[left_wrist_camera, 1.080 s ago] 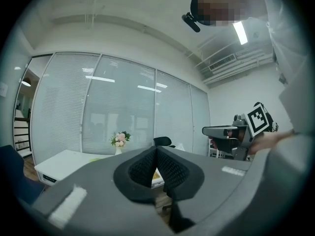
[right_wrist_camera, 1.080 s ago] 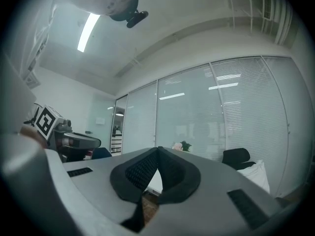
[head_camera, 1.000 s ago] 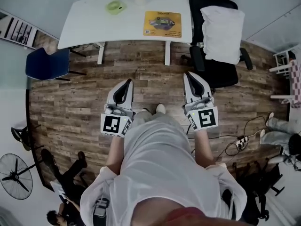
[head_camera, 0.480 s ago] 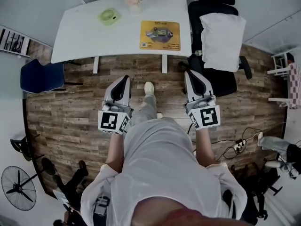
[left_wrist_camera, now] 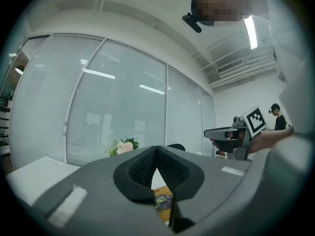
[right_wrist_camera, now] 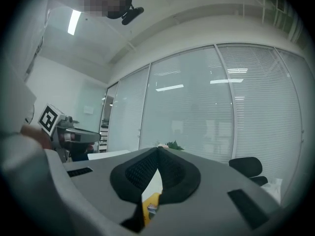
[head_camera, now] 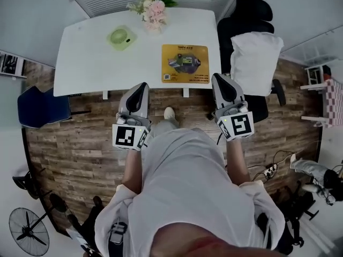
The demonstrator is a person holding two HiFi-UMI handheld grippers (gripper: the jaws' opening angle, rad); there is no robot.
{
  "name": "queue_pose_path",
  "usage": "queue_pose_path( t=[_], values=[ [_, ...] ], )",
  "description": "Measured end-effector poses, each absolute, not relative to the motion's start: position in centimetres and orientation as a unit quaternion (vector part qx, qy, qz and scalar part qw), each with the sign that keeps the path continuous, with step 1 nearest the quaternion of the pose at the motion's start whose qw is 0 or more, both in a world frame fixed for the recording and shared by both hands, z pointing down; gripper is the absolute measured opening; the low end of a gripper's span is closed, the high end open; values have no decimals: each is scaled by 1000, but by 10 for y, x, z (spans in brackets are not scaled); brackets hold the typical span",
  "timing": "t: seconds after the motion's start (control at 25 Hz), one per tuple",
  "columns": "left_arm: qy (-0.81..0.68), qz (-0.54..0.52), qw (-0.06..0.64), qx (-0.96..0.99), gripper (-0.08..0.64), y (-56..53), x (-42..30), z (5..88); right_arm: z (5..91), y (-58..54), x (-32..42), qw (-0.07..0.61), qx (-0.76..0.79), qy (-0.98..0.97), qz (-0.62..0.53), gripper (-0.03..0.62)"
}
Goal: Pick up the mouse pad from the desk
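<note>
The yellow mouse pad [head_camera: 185, 63] with a printed picture lies flat on the white desk [head_camera: 91, 58], near its front right part. My left gripper [head_camera: 141, 85] is held level at the desk's front edge, left of the pad, jaws shut and empty. On the other side, my right gripper [head_camera: 218, 77] is also shut and empty, at the desk's right front corner just right of the pad. In the left gripper view a strip of the mouse pad [left_wrist_camera: 162, 200] shows below the closed left gripper [left_wrist_camera: 156, 149]. The right gripper view shows the mouse pad [right_wrist_camera: 150, 205] under the right gripper [right_wrist_camera: 158, 149].
A round green object [head_camera: 121, 37] and a bunch of flowers [head_camera: 153, 7] stand at the desk's back. A black office chair with a white cushion [head_camera: 256, 52] is right of the desk, a blue chair [head_camera: 40, 108] left. A fan [head_camera: 27, 224] and a power strip [head_camera: 270, 167] sit on the wooden floor.
The person has walked up to the desk. Both grippers moved forward together from over the floor to the desk's front edge, still shut.
</note>
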State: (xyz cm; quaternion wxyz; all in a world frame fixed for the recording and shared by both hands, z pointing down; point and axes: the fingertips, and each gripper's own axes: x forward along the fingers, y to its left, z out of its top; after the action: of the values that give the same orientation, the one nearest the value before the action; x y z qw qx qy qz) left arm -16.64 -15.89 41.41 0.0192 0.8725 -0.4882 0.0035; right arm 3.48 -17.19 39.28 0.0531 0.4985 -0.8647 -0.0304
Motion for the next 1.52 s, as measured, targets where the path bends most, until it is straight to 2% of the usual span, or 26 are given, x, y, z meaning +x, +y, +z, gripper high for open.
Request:
queue_pose_path(
  t=[0.36, 0.76, 0.92, 1.08, 1.4, 1.52],
  values=[
    [-473, 2, 19, 881, -3, -228, -165, 413, 399, -249, 50, 58, 544, -837, -32, 0],
    [-486, 16, 8, 874, -3, -264, -145, 422, 452, -297, 85, 88, 566, -819, -23, 2],
    [-499, 27, 9, 866, -3, -275, -138, 422, 493, -329, 99, 124, 560, -819, -7, 27],
    [-514, 39, 12, 857, -3, -283, -134, 426, 553, -362, 110, 175, 541, -822, 43, 133],
    [-548, 60, 21, 834, -3, -295, -140, 433, 725, -418, 117, 330, 472, -797, 181, 205],
    [-562, 67, 21, 824, -3, -299, -145, 431, 769, -433, 122, 370, 454, -782, 214, 209]
  ],
)
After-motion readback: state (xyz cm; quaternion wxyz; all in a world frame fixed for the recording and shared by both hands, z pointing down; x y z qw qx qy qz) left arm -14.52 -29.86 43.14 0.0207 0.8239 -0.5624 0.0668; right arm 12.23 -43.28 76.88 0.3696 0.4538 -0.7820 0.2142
